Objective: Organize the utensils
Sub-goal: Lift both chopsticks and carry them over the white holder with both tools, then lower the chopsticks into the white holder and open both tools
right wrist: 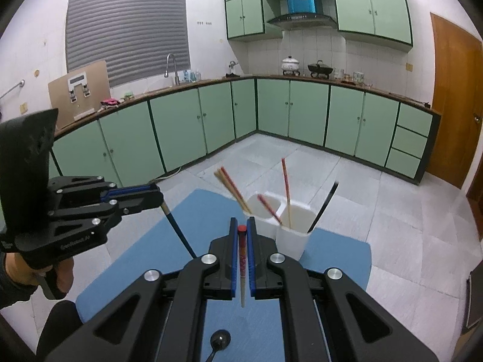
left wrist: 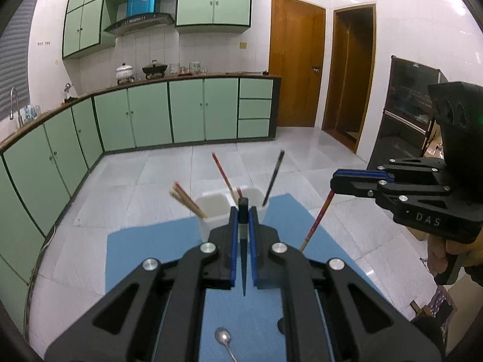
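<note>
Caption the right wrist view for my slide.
Right tool grips a red-tipped chopstick above the blue mat, facing a white two-compartment holder with chopsticks.

My left wrist camera sits just behind its own fingers and looks forward and down at the blue mat [left wrist: 145, 250], facing the doors. My right wrist camera looks the same way down, facing the window blind [right wrist: 126, 27]. Both views share the white holder [left wrist: 217, 211] [right wrist: 289, 235], the mat and the green cabinets [left wrist: 151, 114].
</note>
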Demonstrator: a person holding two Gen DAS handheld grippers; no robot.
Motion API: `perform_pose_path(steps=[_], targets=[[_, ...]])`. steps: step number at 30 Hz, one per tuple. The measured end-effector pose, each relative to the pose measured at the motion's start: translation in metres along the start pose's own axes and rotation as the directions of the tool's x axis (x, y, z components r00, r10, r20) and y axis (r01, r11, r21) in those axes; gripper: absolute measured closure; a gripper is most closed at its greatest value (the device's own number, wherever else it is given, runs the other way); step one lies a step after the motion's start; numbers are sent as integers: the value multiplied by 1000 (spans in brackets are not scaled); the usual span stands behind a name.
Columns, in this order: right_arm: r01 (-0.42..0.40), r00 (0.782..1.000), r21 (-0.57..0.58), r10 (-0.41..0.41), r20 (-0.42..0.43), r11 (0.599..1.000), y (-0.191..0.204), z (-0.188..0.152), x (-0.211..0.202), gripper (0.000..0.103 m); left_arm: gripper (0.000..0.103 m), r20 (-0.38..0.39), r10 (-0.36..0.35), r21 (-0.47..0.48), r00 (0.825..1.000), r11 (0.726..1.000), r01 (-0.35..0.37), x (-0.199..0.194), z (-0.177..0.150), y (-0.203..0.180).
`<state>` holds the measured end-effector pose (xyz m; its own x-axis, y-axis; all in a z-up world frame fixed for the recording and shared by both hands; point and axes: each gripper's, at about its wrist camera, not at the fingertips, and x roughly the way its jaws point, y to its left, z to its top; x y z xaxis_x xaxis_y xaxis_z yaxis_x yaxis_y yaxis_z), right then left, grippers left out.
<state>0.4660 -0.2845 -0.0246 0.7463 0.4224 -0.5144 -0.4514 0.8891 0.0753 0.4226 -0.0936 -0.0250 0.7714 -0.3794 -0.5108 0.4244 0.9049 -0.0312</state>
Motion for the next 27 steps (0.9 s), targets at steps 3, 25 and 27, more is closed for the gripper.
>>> perform_pose_path(steps=[3, 25, 27], targets=[[13, 1000, -2, -13, 24, 1000, -5, 21, -5, 97, 97, 29, 9, -1, 1000, 1000, -9, -5, 24, 6], [170, 985, -22, -169, 43, 985, -58, 127, 57, 97, 97, 127, 69, -21, 990, 998, -67, 77, 133, 19], [168, 985, -14, -168, 32, 986, -61, 123, 67, 97, 97, 120, 73, -39, 990, 997, -68, 92, 129, 23]])
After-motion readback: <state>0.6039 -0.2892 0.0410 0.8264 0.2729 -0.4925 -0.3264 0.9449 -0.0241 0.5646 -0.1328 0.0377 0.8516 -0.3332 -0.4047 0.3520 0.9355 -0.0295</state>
